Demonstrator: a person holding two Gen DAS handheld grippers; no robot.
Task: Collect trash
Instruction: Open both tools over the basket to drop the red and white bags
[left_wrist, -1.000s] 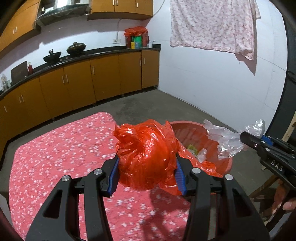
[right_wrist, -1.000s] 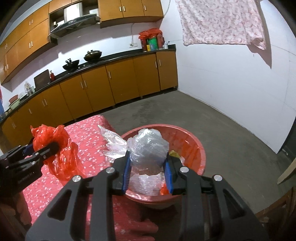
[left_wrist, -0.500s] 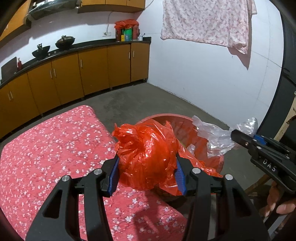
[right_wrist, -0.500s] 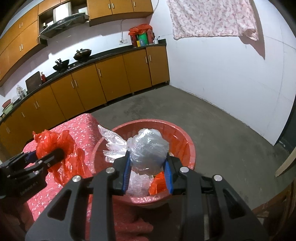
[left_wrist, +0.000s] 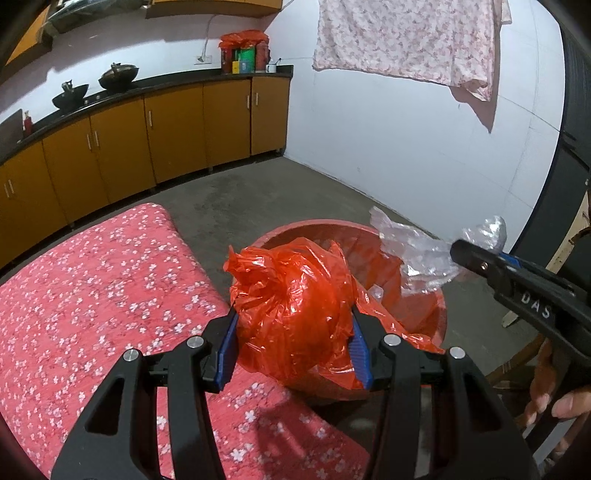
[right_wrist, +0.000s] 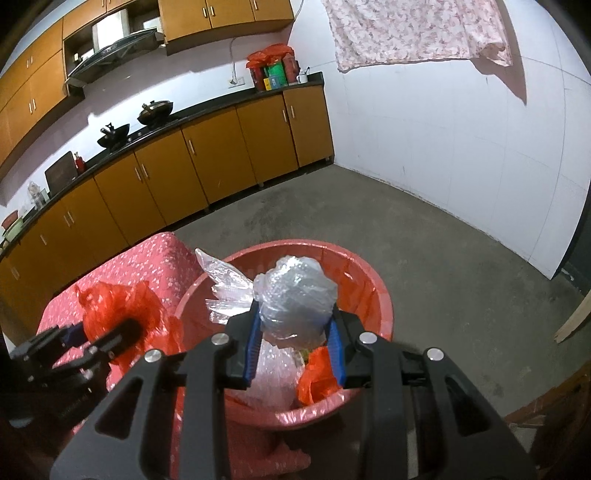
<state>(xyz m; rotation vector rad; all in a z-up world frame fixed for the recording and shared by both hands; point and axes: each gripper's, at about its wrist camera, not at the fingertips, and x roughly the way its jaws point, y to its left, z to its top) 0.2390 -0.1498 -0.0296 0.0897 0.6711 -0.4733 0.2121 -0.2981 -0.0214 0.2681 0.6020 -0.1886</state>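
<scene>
My left gripper is shut on a crumpled red plastic bag, held over the near rim of a red basin. My right gripper is shut on a wad of clear plastic wrap and hangs above the red basin. The basin holds clear plastic and a scrap of red bag. In the left wrist view the right gripper comes in from the right with the clear plastic. In the right wrist view the left gripper and red bag sit at the left.
A table with a red flowered cloth lies left of the basin. Orange kitchen cabinets line the far wall, woks on the counter. A floral cloth hangs on the white wall. Grey concrete floor surrounds the basin. A hand is at the right edge.
Both grippers have moved forward and down toward the basin, still holding their bags. The basin now sits closer and larger beneath them.
</scene>
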